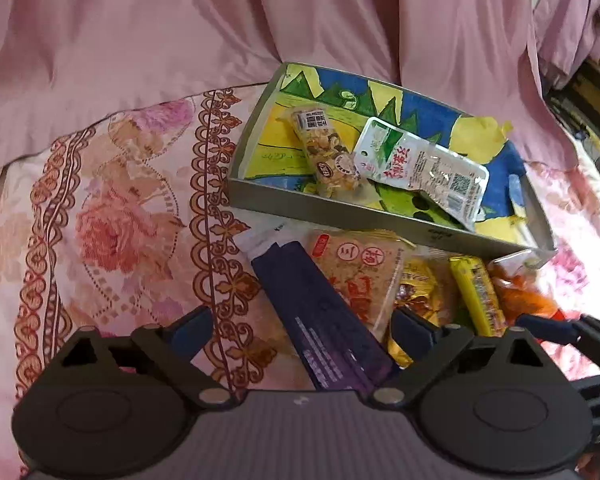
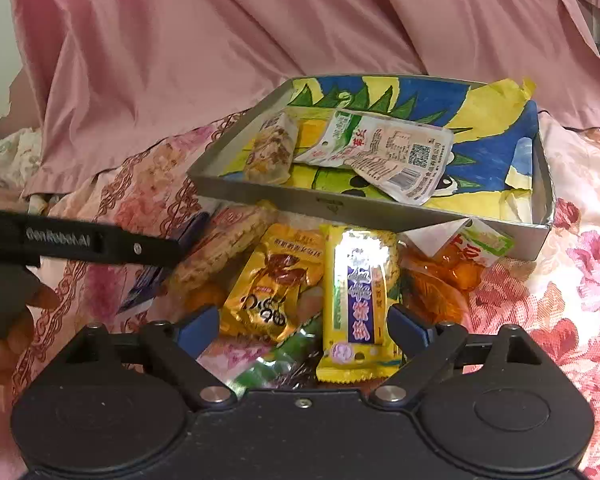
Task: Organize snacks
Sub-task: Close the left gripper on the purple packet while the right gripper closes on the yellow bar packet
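A grey box [image 1: 340,212] [image 2: 364,208] lined with a blue, yellow and green drawing lies on the bed. In it lie a nut bar [image 1: 324,148] [image 2: 270,152] and a white packet [image 1: 424,168] [image 2: 384,152]. In front of the box is a pile of snacks: a dark blue packet [image 1: 320,316], a tan rice cracker pack [image 1: 360,276] [image 2: 220,248], a gold packet [image 2: 272,284], a yellow bar [image 2: 356,300] [image 1: 476,296] and an orange packet [image 2: 440,276]. My left gripper [image 1: 304,328] is open over the blue packet. My right gripper [image 2: 304,326] is open around the yellow bar and gold packet.
A flowered bedsheet [image 1: 112,216] [image 2: 580,264] lies under everything. A rumpled pink quilt [image 1: 180,32] [image 2: 220,40] rises behind the box. A green wrapper [image 2: 284,360] lies under the right gripper. The left gripper's arm [image 2: 80,240] shows at the left of the right wrist view.
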`<act>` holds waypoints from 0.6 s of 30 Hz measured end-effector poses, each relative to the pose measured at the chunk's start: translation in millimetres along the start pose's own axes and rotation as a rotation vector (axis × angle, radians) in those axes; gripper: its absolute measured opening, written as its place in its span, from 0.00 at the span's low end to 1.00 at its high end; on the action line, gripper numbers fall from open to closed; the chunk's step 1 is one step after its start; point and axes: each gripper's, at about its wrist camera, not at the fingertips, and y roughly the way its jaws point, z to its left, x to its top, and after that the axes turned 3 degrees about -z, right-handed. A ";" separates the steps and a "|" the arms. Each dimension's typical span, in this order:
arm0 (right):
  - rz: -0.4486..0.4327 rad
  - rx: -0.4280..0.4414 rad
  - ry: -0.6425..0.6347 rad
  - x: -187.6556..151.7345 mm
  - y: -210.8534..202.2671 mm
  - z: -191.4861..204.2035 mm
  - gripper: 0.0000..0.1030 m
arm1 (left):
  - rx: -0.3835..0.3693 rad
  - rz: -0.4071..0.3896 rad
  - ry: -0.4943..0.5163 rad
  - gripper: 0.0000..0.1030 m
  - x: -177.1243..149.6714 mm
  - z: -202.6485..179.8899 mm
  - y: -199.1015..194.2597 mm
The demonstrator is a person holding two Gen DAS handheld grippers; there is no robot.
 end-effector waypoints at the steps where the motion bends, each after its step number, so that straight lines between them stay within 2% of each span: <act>1: -0.003 -0.002 -0.001 0.3 1.3 -0.3 0.84 | 0.006 0.001 0.004 0.91 0.2 0.4 2.0; 9: -0.046 -0.052 0.029 6.2 5.5 -8.6 0.77 | -0.062 0.028 -0.092 0.70 3.9 15.2 13.5; 11: -0.043 -0.061 0.038 7.1 7.7 -11.2 0.74 | -0.074 0.038 -0.117 0.66 3.9 18.9 16.2; 18: -0.007 -0.130 -0.004 6.8 19.4 -9.2 0.73 | -0.110 0.043 -0.163 0.55 3.1 24.7 17.7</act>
